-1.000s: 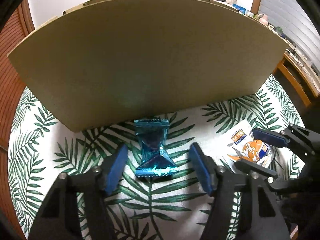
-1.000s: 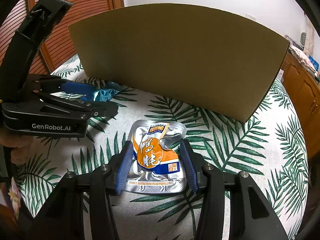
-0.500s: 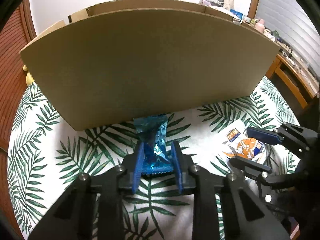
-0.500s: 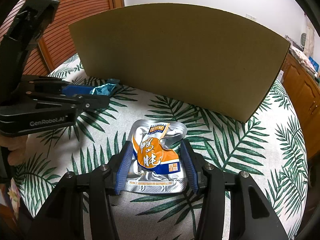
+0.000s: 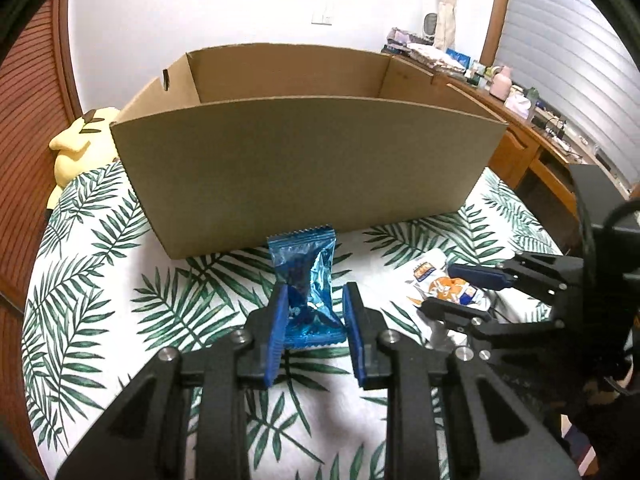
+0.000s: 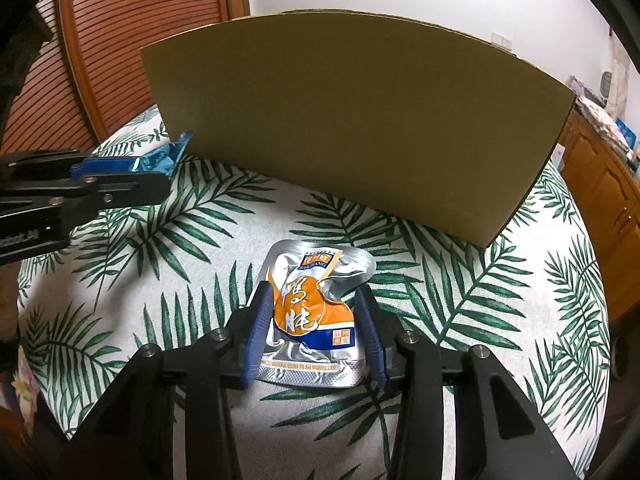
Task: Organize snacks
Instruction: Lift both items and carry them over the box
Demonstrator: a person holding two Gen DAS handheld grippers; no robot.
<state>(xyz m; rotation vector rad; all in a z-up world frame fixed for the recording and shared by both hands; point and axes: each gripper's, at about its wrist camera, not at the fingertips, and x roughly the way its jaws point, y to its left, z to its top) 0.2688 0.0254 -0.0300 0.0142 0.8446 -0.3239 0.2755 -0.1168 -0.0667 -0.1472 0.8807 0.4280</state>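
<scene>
My left gripper is shut on a blue foil snack packet and holds it above the leaf-print tablecloth, in front of the open cardboard box. From the right wrist view the same left gripper shows at the left with the blue packet sticking out toward the box. My right gripper is closing on a silver and orange snack pouch that lies on the cloth; both pads touch its sides. The left wrist view shows that right gripper on the pouch.
A yellow plush toy lies left of the box. A wooden desk with small items stands at the right, and a wooden cabinet is beyond the table's right edge. A louvred wooden door is behind the left side.
My left gripper closed on the blue packet and lifted it, so the box's inside now shows. The right gripper's jaws narrowed onto the orange pouch without moving away.
</scene>
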